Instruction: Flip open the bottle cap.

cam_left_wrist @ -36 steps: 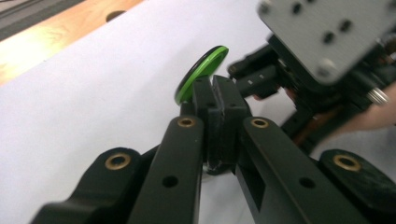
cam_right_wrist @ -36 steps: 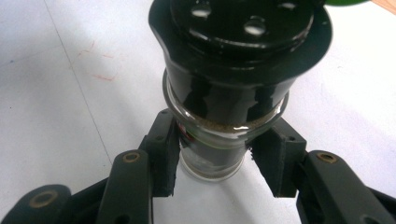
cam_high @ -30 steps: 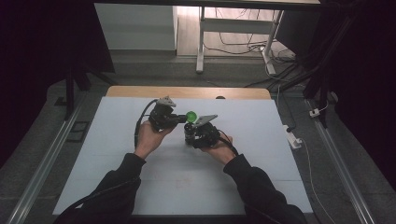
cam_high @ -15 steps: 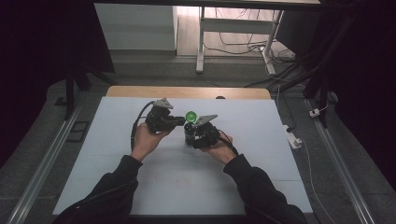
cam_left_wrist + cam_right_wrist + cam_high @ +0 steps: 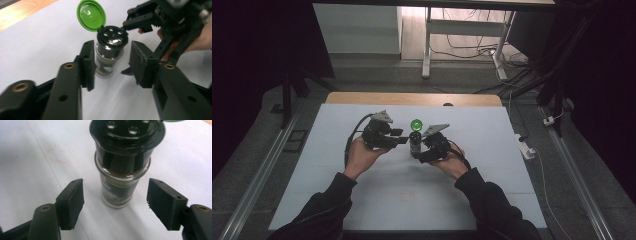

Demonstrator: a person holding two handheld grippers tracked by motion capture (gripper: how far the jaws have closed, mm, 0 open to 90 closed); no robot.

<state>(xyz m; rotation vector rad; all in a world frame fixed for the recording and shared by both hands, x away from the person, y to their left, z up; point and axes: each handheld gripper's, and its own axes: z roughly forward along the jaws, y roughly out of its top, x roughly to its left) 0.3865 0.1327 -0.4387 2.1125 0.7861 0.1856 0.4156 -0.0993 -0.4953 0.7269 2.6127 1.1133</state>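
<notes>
A small glass spice jar point(image 5: 415, 144) stands upright on the white table point(image 5: 492, 150), brown spice inside it. Its black shaker top point(image 5: 112, 37) has holes, and the green flip lid point(image 5: 91, 15) is hinged back open. My left gripper point(image 5: 403, 140) comes at the jar from the left and is open; in the left gripper view the jar point(image 5: 108, 57) stands just beyond its pads point(image 5: 88, 65). From the right, my right gripper point(image 5: 422, 153) is open too, with the jar point(image 5: 122, 182) between and slightly past its pads point(image 5: 71, 202), untouched.
The table's wooden far edge point(image 5: 412, 98) runs behind the jar. A white power strip point(image 5: 526, 148) with cables lies on the floor to the right. Table legs and cables point(image 5: 462, 45) stand farther back. Faint red marks point(image 5: 56, 148) show on the tabletop.
My left gripper has drifted slightly down and toward the person. The jar and the right gripper have stayed in place, and the lid stays open.
</notes>
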